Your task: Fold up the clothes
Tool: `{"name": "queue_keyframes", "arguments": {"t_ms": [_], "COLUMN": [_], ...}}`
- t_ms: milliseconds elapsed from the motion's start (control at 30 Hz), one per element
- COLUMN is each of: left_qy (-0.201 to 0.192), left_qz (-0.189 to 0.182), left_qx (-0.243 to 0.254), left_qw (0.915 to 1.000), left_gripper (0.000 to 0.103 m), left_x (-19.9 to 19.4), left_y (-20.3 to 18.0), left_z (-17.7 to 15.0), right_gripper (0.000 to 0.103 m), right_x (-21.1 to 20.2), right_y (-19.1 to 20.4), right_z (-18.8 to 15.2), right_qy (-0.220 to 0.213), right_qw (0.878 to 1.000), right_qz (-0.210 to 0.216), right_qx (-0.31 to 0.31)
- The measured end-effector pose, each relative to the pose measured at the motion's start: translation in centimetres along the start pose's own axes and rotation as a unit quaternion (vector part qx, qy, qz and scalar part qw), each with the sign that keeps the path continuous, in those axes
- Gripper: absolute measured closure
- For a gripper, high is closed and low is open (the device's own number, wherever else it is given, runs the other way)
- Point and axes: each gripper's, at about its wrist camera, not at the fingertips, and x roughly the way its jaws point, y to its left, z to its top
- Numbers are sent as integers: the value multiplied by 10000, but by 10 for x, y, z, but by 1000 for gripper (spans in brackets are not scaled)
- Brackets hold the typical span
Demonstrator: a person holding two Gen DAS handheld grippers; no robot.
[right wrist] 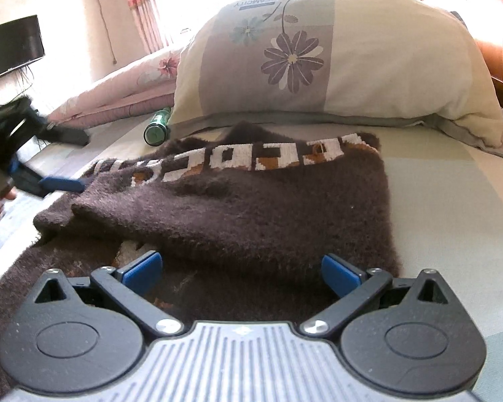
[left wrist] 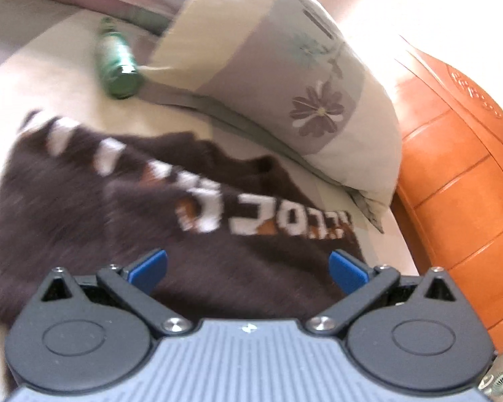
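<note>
Pale bed sheet [right wrist: 446,194], cream and grey-green in broad blocks, carries everything in both views. Nearest the right wrist camera, the right gripper [right wrist: 241,269] has its blue fingers [right wrist: 142,269] spread wide with nothing between them, poised over the near edge of a dark brown fuzzy sweater [right wrist: 251,207]. The sweater lies flat on the bed, partly folded: an upper layer is doubled over a lower one that runs out to the near left, and a band of white block letters with orange-brown patches crosses its far edge. At the sweater's left edge in this view, the left gripper [right wrist: 62,183] shows as a blue finger tip touching or just beside the knit; which of the two cannot be told.

From the left wrist view, the left gripper [left wrist: 248,269] also stands wide open, its blue fingers [left wrist: 151,268] empty above the same sweater [left wrist: 100,227], whose lettering reads blurred.

Beyond the sweater, a green bottle [right wrist: 156,127] lies on its side on the sheet, just beside a large pillow [right wrist: 335,57] printed with purple and blue flowers. Left of the pillow, a folded pink floral quilt [right wrist: 127,87] rests on the bed. An orange wooden headboard [left wrist: 459,174] stands behind the pillow, and pink curtains [right wrist: 141,3] hang by a bright window.
</note>
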Motion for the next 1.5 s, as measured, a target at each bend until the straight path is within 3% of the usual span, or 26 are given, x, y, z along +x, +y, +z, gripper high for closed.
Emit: {"name": "queue_keyframes", "arguments": {"t_ms": [133, 300, 500, 800, 900, 1033, 1067, 1200, 1267, 1333, 1400, 1467, 1500], "left_qy": [-20, -284, -370, -294, -299, -448, -391, 15, 92, 150, 410, 280, 198], "left_qz": [35, -225, -65, -382, -222, 371, 369, -228, -358, -99, 433, 163, 248], "left_qx": [-482, -1114, -1420, -1969, -1732, -681, -490, -267, -164, -105, -295, -501, -517], "left_qw": [9988, 9931, 9892, 9792, 9842, 9960, 9974, 9994, 9992, 9998, 9978, 9982, 9982], "left_gripper": [1, 1, 1, 1, 1, 1, 1, 1, 1, 1, 2, 2, 2], "left_x": [3, 9, 9, 22, 15, -6, -9, -1, 11, 29, 45, 36, 28], "left_y": [27, 55, 56, 68, 58, 25, 18, -8, -18, -20, -5, 10, 13], "left_z": [-11, -13, -20, 2, 4, -5, -8, -11, -10, -9, -8, -10, -11], "right_gripper": [0, 0, 0, 0, 0, 0, 0, 0, 0, 0, 0, 0, 0], "right_x": [0, 3, 5, 6, 6, 6, 6, 6, 5, 2, -1, -3, -3], "right_y": [1, 0, 3, 5, 6, 7, 7, 8, 7, 3, -1, -7, -10], "right_z": [-1, -2, -3, -5, -5, -5, -5, -4, -4, -3, -1, 0, 0], "right_qy": [33, 61, 86, 77, 77, 89, 94, 126, 114, 84, 53, 35, 36], "right_qw": [10000, 10000, 9998, 9997, 9996, 9996, 9996, 9994, 9995, 9998, 10000, 10000, 9999], "right_qz": [-33, -44, -107, -152, -166, -190, -198, -226, -220, -134, -46, 77, 127], "right_qx": [-9, -39, -129, -175, -199, -200, -203, -223, -197, -119, -41, 39, 93]}}
